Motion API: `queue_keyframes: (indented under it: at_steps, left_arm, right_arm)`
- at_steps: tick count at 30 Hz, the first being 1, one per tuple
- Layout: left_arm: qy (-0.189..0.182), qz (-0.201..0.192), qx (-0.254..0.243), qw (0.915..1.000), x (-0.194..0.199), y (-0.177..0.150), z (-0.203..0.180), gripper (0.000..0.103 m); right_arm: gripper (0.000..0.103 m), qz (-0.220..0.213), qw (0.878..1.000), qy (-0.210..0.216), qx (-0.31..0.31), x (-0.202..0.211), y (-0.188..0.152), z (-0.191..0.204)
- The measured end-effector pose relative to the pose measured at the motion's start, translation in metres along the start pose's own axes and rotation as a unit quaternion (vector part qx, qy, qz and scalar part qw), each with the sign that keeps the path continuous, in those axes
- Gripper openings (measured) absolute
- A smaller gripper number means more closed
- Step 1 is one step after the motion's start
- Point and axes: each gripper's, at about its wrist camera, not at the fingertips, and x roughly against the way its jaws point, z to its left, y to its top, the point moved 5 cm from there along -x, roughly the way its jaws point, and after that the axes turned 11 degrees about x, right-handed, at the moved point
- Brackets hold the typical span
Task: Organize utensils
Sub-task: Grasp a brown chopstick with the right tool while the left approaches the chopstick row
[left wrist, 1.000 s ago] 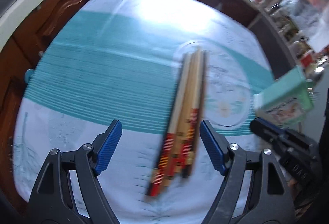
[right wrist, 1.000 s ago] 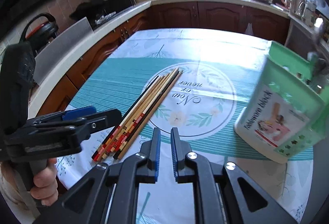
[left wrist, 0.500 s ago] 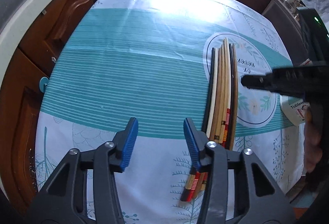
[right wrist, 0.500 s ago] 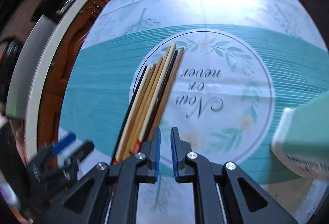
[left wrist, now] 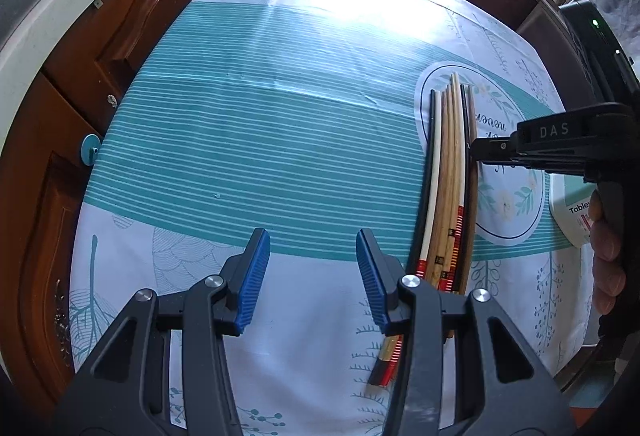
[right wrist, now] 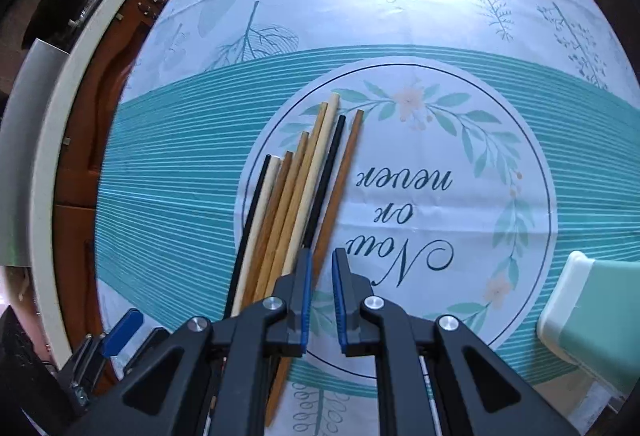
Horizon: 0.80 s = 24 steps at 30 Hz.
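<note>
Item: bundle of long chopsticks (right wrist: 296, 196), wooden, cream and black, some with red-banded handles, lying side by side on a white and teal striped tablecloth (left wrist: 248, 140), tips reaching into its printed leaf-wreath circle (right wrist: 532, 164).

Left gripper (left wrist: 313, 276): black frame, blue ribbed pads, jaws apart with nothing between them, having just been closing partway; it hangs over bare cloth just left of the chopstick handles.

Right gripper (right wrist: 321, 294): jaws nearly together with a narrow gap, clamped on nothing; it points down just above the brown chopstick at the bundle's right edge. A person's hand (left wrist: 608, 248) holds its grip.

Right, near: mint-green and white plastic utensil holder (right wrist: 588, 308), apart from the bundle.

Far and left: brown wooden cabinets (left wrist: 120, 36) under a pale counter.
</note>
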Motion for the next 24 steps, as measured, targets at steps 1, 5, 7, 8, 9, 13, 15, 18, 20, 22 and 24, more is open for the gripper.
queue_keyframes:
  at_steps: [1,5,7,8,9,13,15,18,20,22,24]
  left_arm:
    - [0.0,0.001,0.0,1.0,0.0,0.0,0.0,0.042]
    - [0.0,0.0,-0.004,1.0,0.002,0.001,-0.002,0.042]
    - [0.0,-0.002,-0.008,1.0,0.003,0.001,-0.004,0.042]
    - [0.0,-0.002,-0.01,0.9999,0.004,0.001,-0.006,0.042]
    - [0.001,-0.003,-0.012,0.9999,0.004,0.002,-0.007,0.042]
    - [-0.001,0.0,-0.018,0.9998,0.005,0.003,-0.014,0.042]
    - [-0.002,0.004,-0.023,0.9997,0.006,0.004,-0.017,0.042]
    - [0.002,0.007,-0.038,0.9993,0.006,0.009,-0.024,0.042]
    - [0.001,0.012,-0.053,0.9985,0.006,0.013,-0.03,0.042]
    - [-0.007,0.029,-0.071,0.9971,0.003,0.017,-0.038,0.042]
    - [-0.02,0.051,-0.087,0.9947,-0.002,0.021,-0.046,0.015]
  right_arm:
    - [0.01,0.001,1.0,-0.001,0.0,0.0,0.001,0.0]
    - [0.01,0.011,1.0,-0.01,0.002,-0.001,0.004,0.001]
    - [0.01,0.018,1.0,-0.018,0.009,-0.001,0.004,0.001]
    - [0.008,0.025,0.999,-0.026,0.012,-0.002,0.004,0.002]
    - [0.008,0.029,0.999,-0.031,0.016,-0.002,0.003,0.001]
    - [0.008,0.036,0.998,-0.044,0.018,-0.003,0.005,-0.002]
    - [0.008,0.039,0.999,-0.032,0.008,-0.002,0.005,-0.006]
    - [0.009,0.045,0.999,-0.022,-0.01,-0.001,0.005,-0.014]
    - [0.009,0.05,0.998,-0.027,-0.007,-0.001,0.006,-0.015]
    - [0.009,0.053,0.998,-0.036,-0.001,-0.002,0.004,-0.01]
    - [0.009,0.054,0.997,-0.051,0.013,-0.004,0.006,-0.004]
